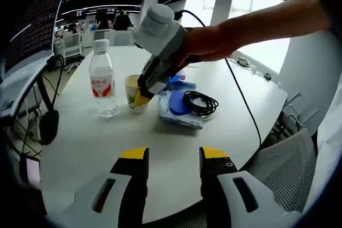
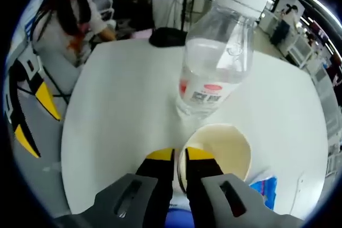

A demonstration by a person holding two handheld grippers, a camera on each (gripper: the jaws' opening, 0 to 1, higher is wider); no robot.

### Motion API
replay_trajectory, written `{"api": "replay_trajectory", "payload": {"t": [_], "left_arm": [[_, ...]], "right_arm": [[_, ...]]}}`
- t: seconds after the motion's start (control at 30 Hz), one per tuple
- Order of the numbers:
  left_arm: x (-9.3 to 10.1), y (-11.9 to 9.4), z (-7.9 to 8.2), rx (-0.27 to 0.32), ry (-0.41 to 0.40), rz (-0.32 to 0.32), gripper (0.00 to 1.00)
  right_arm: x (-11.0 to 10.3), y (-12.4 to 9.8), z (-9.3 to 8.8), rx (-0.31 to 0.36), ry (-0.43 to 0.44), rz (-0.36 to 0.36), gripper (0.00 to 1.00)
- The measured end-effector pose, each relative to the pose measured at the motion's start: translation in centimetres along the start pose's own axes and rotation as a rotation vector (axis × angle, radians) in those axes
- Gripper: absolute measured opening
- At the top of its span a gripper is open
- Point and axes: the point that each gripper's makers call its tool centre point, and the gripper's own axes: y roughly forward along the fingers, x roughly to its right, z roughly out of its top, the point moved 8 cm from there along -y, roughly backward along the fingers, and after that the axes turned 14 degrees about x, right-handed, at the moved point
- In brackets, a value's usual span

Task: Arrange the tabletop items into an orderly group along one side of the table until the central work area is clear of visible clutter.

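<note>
The round white tabletop point(image 1: 96, 148) carries, mid-frame, a clear plastic water bottle point(image 1: 103, 78) just left of a cream paper cup point(image 1: 134, 93). Right tongs point(image 2: 179, 158) pinch the cup's rim; left tongs point(image 1: 173, 159) hover parted, empty. Lift gently, avoiding the bottle.

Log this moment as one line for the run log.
right claw: shut on paper cup rim | left claw: open, idle | water bottle: upright beside cup | black cable: on blue packet
</note>
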Motion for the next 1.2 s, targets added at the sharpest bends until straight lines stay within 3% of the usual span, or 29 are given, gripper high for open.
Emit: {"api": "replay_trajectory", "payload": {"t": [0.97, 1.2], "left_arm": [[0.2, 0.2, -0.2, -0.009, 0.008, -0.007, 0.36], [0.2, 0.1, -0.2, -0.009, 0.01, -0.003, 0.36]], "right_arm": [[-0.1, -0.7, 0.4, 0.022, 0.016, -0.012, 0.08], [-0.1, -0.6, 1.2, 0.057, 0.038, -0.022, 0.08]]}}
